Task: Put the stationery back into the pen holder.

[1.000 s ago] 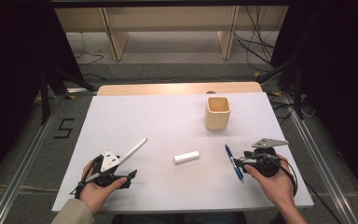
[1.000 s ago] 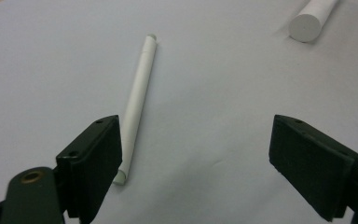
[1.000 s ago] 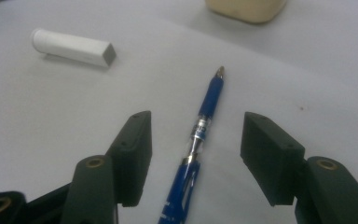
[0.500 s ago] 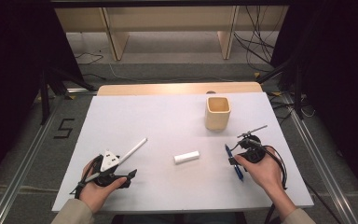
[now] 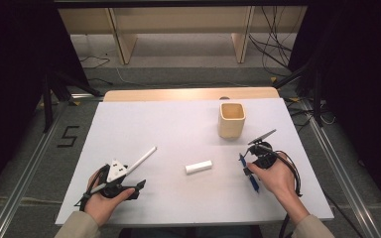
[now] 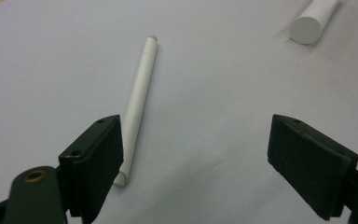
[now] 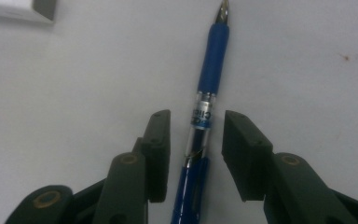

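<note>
A blue pen [image 5: 252, 183] lies on the white table [image 5: 178, 129], tip pointing away in the right gripper view. My right gripper [image 5: 248, 162] is down over it. Its jaws have just been closing; the blue pen [image 7: 204, 112] sits between them with a thin gap on each side, so the right gripper [image 7: 198, 116] is still open. My left gripper [image 5: 129, 188] rests near the front left edge, wide open with nothing in it [image 6: 196, 121]. A white pen [image 6: 137, 98] lies just inside its left jaw, untouched, seen from above as the white pen [image 5: 141, 159].
A short white cylinder [image 5: 199, 167] lies mid-table between the hands, also the white cylinder [image 6: 310, 21]. A cream square cup [image 5: 231, 119] stands upright behind the right hand. The table's front edge runs close under both forearms.
The right hand has shifted left onto the blue pen and tilted over it, and its jaws have narrowed around the barrel. The left hand and the other objects have stayed put.
</note>
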### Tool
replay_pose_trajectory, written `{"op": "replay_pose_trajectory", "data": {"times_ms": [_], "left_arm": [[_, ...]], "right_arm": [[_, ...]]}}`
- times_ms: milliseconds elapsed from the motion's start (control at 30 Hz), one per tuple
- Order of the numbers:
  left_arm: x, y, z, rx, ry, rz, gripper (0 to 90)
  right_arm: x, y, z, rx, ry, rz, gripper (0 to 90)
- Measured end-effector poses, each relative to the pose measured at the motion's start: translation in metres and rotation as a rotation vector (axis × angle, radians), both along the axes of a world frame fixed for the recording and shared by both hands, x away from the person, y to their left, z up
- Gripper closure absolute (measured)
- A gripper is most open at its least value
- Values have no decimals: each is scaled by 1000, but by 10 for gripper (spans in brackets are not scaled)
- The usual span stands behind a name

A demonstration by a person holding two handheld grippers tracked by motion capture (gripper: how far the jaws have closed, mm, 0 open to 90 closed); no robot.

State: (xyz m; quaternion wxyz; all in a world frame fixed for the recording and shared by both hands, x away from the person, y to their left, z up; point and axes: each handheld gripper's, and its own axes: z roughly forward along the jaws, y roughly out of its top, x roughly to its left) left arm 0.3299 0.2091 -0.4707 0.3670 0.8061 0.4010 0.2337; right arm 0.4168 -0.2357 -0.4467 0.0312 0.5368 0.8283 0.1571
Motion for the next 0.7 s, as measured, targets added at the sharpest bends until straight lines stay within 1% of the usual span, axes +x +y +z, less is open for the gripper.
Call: {"op": "replay_pose_trajectory", "data": {"times_ms": [67, 167, 233, 267, 333, 467, 500, 600, 700], "left_arm": [[0, 0, 0, -2, 2, -1, 183], [0, 0, 0, -4, -1, 1, 183], [0, 0, 0, -6, -2, 2, 183], [0, 0, 0, -4, -1, 0, 183], [0, 0, 0, -6, -4, 2, 184], [0, 0, 0, -6, -5, 4, 184], [0, 0, 0, -6, -5, 5, 184], [0, 0, 0, -6, -4, 6, 184], [0, 1, 0, -5, -4, 7, 184]], "right_arm": [[2, 2, -1, -10, 15, -7, 637], [4, 3, -2, -23, 25, -11, 651], [6, 4, -2, -22, 39, -21, 663], [6, 4, -2, -22, 39, -21, 663], [8, 6, -3, -33, 55, -27, 673], [9, 7, -4, -46, 60, -29, 680], [10, 8, -4, -53, 66, -23, 685], [11, 10, -4, -63, 75, -28, 692], [12, 12, -3, -77, 94, -33, 700]]}}
